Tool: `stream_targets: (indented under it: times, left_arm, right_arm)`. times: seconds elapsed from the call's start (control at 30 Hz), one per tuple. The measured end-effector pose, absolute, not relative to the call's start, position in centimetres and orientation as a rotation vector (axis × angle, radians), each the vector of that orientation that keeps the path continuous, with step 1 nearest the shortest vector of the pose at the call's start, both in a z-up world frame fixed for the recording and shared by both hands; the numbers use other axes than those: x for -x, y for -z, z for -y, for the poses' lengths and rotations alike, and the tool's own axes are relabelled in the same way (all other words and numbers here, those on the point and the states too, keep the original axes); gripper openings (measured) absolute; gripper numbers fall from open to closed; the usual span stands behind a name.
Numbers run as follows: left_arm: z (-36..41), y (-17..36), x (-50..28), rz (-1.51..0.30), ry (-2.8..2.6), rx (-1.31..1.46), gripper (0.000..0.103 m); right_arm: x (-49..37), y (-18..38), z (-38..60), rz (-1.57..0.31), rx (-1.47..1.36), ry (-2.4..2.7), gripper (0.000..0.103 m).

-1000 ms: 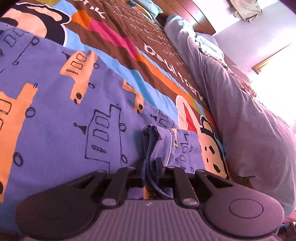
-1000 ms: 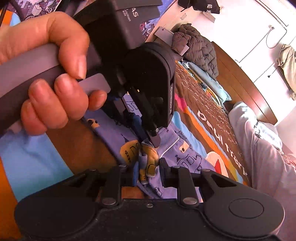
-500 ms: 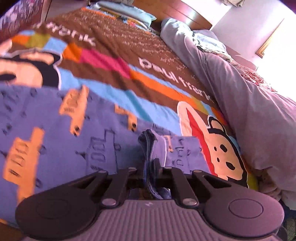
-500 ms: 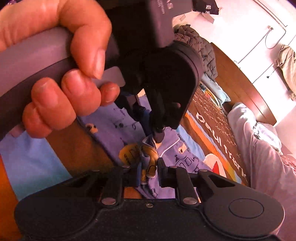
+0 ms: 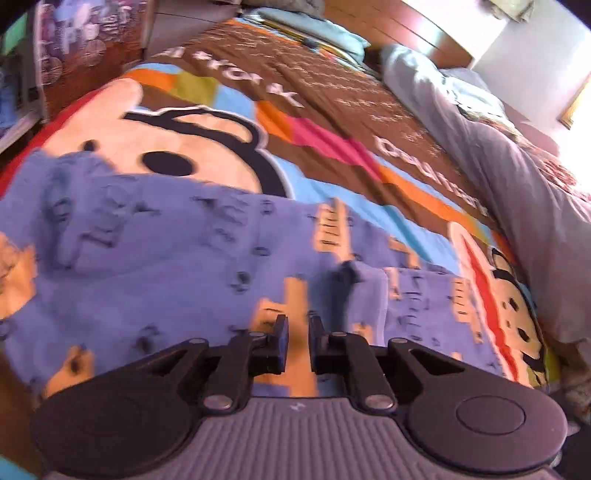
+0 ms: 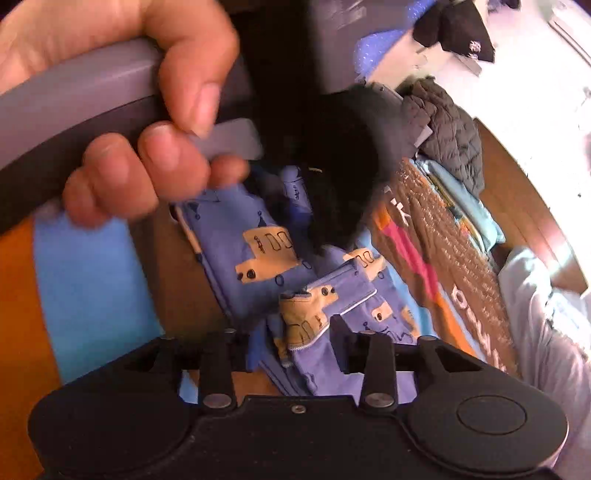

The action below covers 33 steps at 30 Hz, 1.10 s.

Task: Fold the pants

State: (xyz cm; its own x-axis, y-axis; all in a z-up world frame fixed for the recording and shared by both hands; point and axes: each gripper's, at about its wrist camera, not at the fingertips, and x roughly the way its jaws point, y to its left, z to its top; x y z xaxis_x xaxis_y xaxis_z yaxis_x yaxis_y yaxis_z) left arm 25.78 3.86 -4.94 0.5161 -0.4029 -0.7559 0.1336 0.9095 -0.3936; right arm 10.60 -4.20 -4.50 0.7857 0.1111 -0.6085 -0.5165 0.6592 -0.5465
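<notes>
Blue pants (image 5: 166, 258) printed with orange vehicles lie spread on the bed, one end folded back over the rest (image 5: 369, 288). My left gripper (image 5: 297, 339) hovers just short of that fold. Its jaws are opening and stand a little apart, with nothing between them. In the right wrist view the pants (image 6: 266, 251) show a doubled, white-piped edge. That edge sits loose between the fingers of my right gripper (image 6: 291, 347), whose jaws are opening wide and do not press on it. A hand (image 6: 147, 147) holds the left gripper, whose black body (image 6: 343, 166) hangs blurred above the cloth.
The bedspread (image 5: 332, 110) has a cartoon monkey print with brown, orange and pink bands. A grey quilt (image 5: 517, 192) is bunched along its right side. A dark padded jacket (image 6: 450, 136) and light blue pillows (image 5: 314, 33) lie by the wooden headboard (image 5: 406, 33).
Both grippers have let go of the pants' folded edge, which now lies on the pants. The left gripper has drawn back and upward, and the right jaws have spread wide.
</notes>
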Motion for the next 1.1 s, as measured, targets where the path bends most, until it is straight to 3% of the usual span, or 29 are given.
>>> stream_targets:
  times: [0.03, 0.07, 0.1, 0.13, 0.3, 0.5, 0.63, 0.73, 0.83, 0.97, 1.1]
  left_arm:
    - [-3.9, 4.7, -25.6, -0.971, 0.329, 0.296, 0.033]
    - [-3.8, 4.3, -25.3, -0.959, 0.326, 0.282, 0.045]
    - [-3.5, 3.8, -25.0, -0.936, 0.318, 0.266, 0.063]
    - [-3.1, 3.4, -24.6, -0.902, 0.303, 0.252, 0.066]
    - [0.7, 2.2, -23.9, -0.748, 0.277, 0.141, 0.082]
    - [4.7, 4.7, -26.2, -0.79, 0.09, -0.054, 0.083]
    - [4.7, 5.8, -25.9, -0.786, 0.089, -0.115, 0.089]
    - [4.5, 5.7, -25.5, -0.776, 0.084, -0.13, 0.092]
    - [3.5, 4.8, -24.8, -0.799, 0.081, -0.057, 0.092]
    - [2.5, 3.7, -22.3, -0.814, 0.2, 0.007, 0.101]
    - [3.5, 5.0, -20.2, -0.85, 0.144, -0.12, 0.102]
  right_arm:
    - [-10.1, 3.9, 4.9, -0.551, 0.781, -0.36, 0.069]
    - [-9.7, 3.5, 5.6, -0.534, 0.783, -0.328, 0.081]
    - [-9.3, 2.9, 6.7, -0.511, 0.784, -0.282, 0.097]
    - [-8.9, 2.4, 8.2, -0.489, 0.783, -0.226, 0.102]
    - [-11.0, 1.5, 15.1, -0.545, 0.748, 0.008, 0.102]
    - [-18.0, 3.0, 18.1, -0.521, 0.675, 0.022, 0.102]
    - [-22.3, 7.5, 18.3, -0.571, 0.777, -0.016, 0.101]
    - [-23.3, 7.8, 20.6, -0.586, 0.705, 0.028, 0.101]
    - [-22.5, 6.3, 22.8, -0.59, 0.706, 0.154, 0.097]
    - [-17.6, 3.6, 23.8, -0.6, 0.604, 0.097, 0.101]
    - [-13.5, 5.2, 22.5, -0.665, 0.632, 0.005, 0.102]
